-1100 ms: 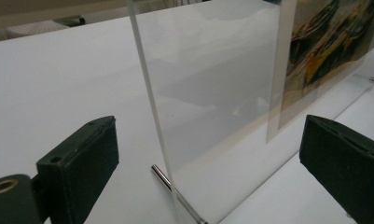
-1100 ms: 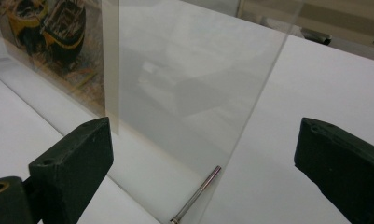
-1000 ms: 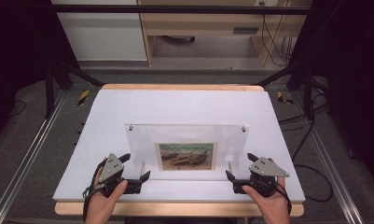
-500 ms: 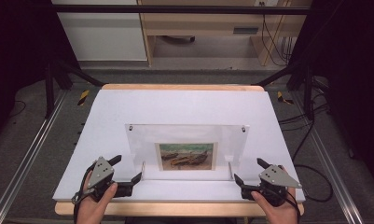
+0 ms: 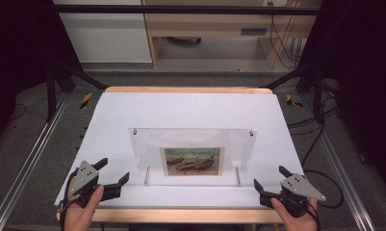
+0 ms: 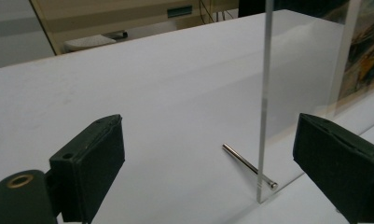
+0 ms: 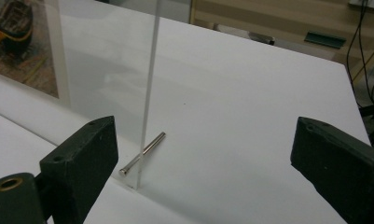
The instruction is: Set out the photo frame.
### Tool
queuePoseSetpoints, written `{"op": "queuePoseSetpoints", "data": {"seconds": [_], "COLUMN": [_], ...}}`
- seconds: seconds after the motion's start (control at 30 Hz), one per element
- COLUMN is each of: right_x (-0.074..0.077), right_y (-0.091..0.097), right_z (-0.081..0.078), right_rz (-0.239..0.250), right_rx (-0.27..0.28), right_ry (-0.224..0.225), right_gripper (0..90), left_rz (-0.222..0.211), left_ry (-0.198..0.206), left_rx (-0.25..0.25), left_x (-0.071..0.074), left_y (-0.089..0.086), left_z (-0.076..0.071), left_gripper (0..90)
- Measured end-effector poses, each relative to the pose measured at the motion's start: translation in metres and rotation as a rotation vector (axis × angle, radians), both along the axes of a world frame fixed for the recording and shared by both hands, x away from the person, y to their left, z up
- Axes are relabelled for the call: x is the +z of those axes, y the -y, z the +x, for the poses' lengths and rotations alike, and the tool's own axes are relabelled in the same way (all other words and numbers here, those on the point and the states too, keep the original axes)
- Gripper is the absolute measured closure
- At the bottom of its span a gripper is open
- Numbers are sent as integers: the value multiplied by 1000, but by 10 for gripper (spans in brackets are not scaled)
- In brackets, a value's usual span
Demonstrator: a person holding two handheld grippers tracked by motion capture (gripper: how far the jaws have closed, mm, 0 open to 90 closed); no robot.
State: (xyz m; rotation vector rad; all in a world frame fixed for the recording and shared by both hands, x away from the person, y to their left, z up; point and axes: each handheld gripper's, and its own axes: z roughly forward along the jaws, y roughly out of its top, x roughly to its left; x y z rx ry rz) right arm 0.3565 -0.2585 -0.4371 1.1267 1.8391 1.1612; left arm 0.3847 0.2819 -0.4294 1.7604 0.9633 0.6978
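A clear acrylic picture frame (image 5: 193, 144) stands upright on the white table (image 5: 190, 108), holding a painting of boats (image 5: 192, 161). Two metal pins (image 5: 147, 174) (image 5: 238, 175) stick out at its base. My left gripper (image 5: 114, 169) is near the front left, apart from the frame and open. Its jaws have just been closing a little with nothing held. In the left gripper view (image 6: 212, 158) the pane's edge (image 6: 265, 93) and a pin (image 6: 247, 164) lie ahead of the jaws. My right gripper (image 5: 269, 176) (image 7: 212, 163) is open at the front right, facing the other edge (image 7: 149, 84) and pin (image 7: 142, 152).
The table's wooden front edge (image 5: 190, 215) runs just below both hands. A wooden desk (image 5: 214, 29) stands beyond the table. Cables (image 5: 320, 120) trail on the floor at the right. Metal rails (image 5: 22, 173) flank the table.
Both hands have drawn outward from the frame's lower corners, the left one to the left and the right one to the right, and slightly toward the front edge. The frame has not moved.
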Motion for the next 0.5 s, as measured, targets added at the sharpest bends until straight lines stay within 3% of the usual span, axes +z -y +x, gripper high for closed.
{"op": "queuePoseSetpoints", "data": {"seconds": [0.23, 0.33, 0.5], "right_x": [-3, -6, -10], "right_y": [10, 12, 17], "right_z": [0, 3, 14], "right_rz": [7, -12, -4], "right_rx": [-71, -99, -144], "right_ry": [-9, -21, -56], "right_gripper": [83, 88, 109], "left_rz": [15, 17, 41], "left_ry": [62, 59, 33], "left_rx": [91, 115, 132], "left_x": [4, 4, 4], "left_y": [-15, -19, -21], "left_z": [1, 4, 16], "left_gripper": [84, 90, 92]}}
